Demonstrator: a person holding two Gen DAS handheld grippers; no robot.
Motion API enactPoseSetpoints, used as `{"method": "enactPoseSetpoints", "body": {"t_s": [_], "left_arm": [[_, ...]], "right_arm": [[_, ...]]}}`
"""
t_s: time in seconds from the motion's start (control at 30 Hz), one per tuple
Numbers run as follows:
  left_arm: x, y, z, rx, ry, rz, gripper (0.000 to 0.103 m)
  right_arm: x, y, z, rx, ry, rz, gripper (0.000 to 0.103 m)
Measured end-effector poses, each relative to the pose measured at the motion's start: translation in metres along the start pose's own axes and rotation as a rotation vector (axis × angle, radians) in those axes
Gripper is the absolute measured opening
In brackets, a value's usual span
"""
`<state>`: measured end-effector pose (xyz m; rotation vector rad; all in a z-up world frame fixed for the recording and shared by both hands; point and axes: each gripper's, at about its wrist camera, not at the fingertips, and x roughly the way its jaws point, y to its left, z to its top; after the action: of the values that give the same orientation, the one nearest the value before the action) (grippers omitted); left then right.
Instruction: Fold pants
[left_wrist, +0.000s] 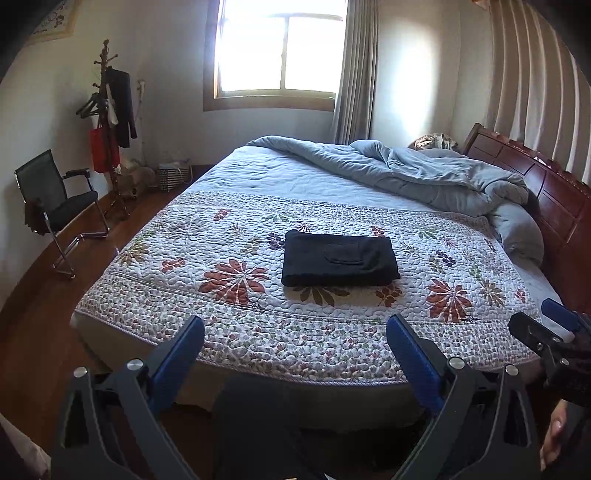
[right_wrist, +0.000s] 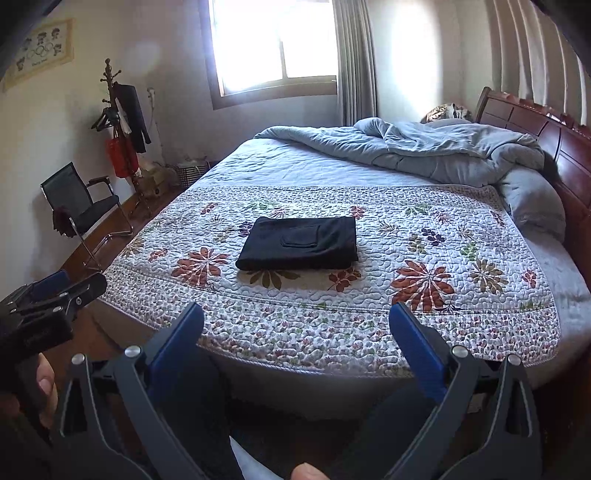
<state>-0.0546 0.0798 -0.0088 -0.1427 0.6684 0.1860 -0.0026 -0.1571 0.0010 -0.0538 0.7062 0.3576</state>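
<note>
While both grippers hang back over the near edge of the bed (left_wrist: 258, 354), the pants (left_wrist: 340, 258) lie well ahead of the fingers on the quilted floral bedspread (left_wrist: 461, 258), already a compact black rectangle with a patch pocket facing up. The left gripper (left_wrist: 295, 350) has its blue-padded fingers (left_wrist: 181, 350) spread wide and holds nothing; the right gripper (right_wrist: 295, 339) is likewise spread wide and empty, its blue pads (right_wrist: 417, 347) framing the bedspread. From the left gripper the bundle sits ahead and slightly to the right of the gap between the fingers; from the right gripper it sits ahead and slightly to the left, so it lies roughly between the two, with neither clearly nearer. Its long axis runs crosswise to the fingers' pointing direction, the thick folded edge turned toward them. The cloth looks soft, matte and fairly heavy, stacked in several layers with rounded edges, and would likely slump if lifted by one corner. The bedspread beneath is stitched in a pebbled pattern with red-brown leaves, a surface with some grip and give. A rumpled grey duvet (left_wrist: 424, 173) lies farther ahead against the wooden headboard (left_wrist: 546, 184), well apart from the pants. Judged from the tidy shape, the folding appears essentially complete.
</note>
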Motion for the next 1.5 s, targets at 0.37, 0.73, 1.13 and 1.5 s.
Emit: {"method": "enactPoseSetpoints", "body": {"t_s": [0.37,0.73,1.13,1.5], "left_arm": [[0.006,-0.009,0.004,0.009,0.001,-0.008,0.099],[0.012,-0.014,0.005,0.018,0.005,-0.003,0.099],[0.011,-0.014,0.006,0.015,0.006,-0.008,0.099],[0.009,-0.014,0.006,0.015,0.002,-0.014,0.099]], "right_arm": [[0.009,-0.007,0.000,0.008,0.012,0.009,0.100],[0.016,-0.013,0.000,0.021,0.021,0.013,0.100],[0.016,-0.013,0.000,0.022,0.024,0.011,0.100],[0.012,-0.012,-0.001,0.017,0.016,0.006,0.100]]}}
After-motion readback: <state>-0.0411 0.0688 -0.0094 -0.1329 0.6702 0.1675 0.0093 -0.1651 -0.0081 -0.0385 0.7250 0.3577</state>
